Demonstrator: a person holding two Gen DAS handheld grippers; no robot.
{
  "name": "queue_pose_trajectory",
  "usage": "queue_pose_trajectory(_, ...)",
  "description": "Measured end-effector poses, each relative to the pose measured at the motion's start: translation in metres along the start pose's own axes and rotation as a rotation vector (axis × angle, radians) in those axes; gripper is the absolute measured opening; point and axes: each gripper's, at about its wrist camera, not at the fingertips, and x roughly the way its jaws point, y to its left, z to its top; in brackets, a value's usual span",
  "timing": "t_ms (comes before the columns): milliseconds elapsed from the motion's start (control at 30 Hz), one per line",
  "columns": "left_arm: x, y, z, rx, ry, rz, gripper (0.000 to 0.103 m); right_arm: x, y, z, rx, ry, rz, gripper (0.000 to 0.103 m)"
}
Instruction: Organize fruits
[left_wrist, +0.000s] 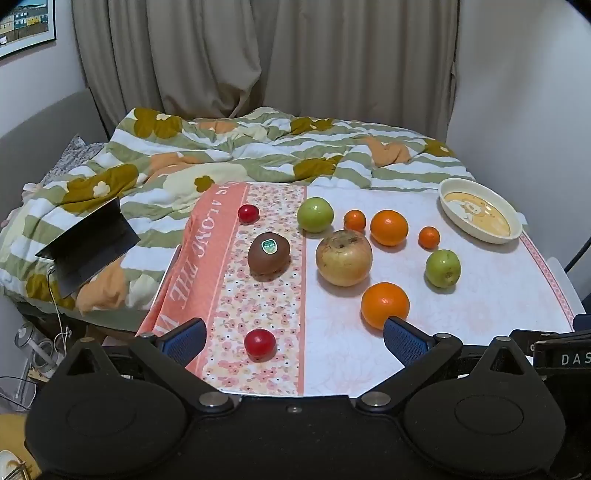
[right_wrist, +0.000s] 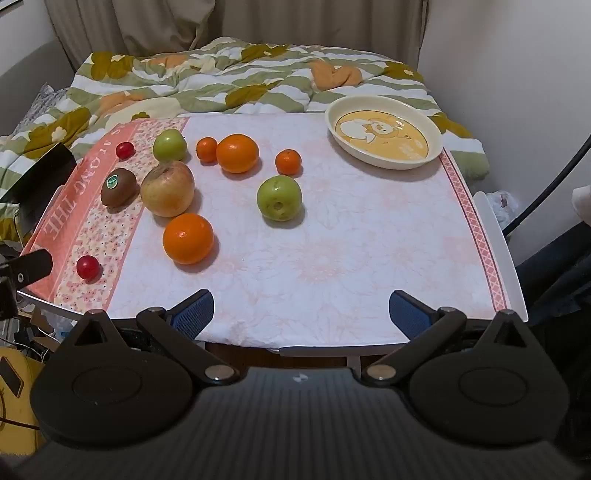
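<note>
Fruit lies scattered on a small table with a floral cloth (right_wrist: 332, 240). Near the middle are a large yellowish apple (left_wrist: 343, 257) (right_wrist: 168, 188), a kiwi with a green sticker (left_wrist: 268, 254) (right_wrist: 118, 186), oranges (left_wrist: 385, 304) (right_wrist: 188, 238) (right_wrist: 237, 153), small tangerines (right_wrist: 288, 161), green apples (right_wrist: 279, 197) (left_wrist: 314, 214) and two red cherry tomatoes (left_wrist: 260, 344) (right_wrist: 88, 266). An empty cream plate (right_wrist: 436, 136) (left_wrist: 447, 192) sits at the far right corner. My left gripper (left_wrist: 293, 341) hangs open over the near edge, the near tomato between its blue pads (left_wrist: 186, 341). My right gripper (right_wrist: 301, 312) is open and empty over the near edge.
Behind the table lies a bed with a green, white and orange floral quilt (left_wrist: 240, 155). A dark open laptop (left_wrist: 88, 243) rests on the quilt at the left. Curtains (left_wrist: 258, 55) hang behind. Cables and clutter sit on the floor at the left.
</note>
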Motion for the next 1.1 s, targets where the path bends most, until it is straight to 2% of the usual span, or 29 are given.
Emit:
queue_pose_trajectory(33,-0.001,0.001,-0.001,-0.012,-0.017,-0.007,0.103,0.001,0.0,0.0,-0.001,0.002,-0.001,0.103)
queue_pose_trajectory(400,0.003,0.003,0.004,-0.007,0.018,0.012,0.103,0.006,0.005,0.002,-0.005,0.003,0.0,0.103)
queue_pose_trajectory(1100,0.006,0.012,0.006,-0.018,0.029,0.027,0.103,0.012,0.009,0.004,-0.012,0.025,0.008,0.103)
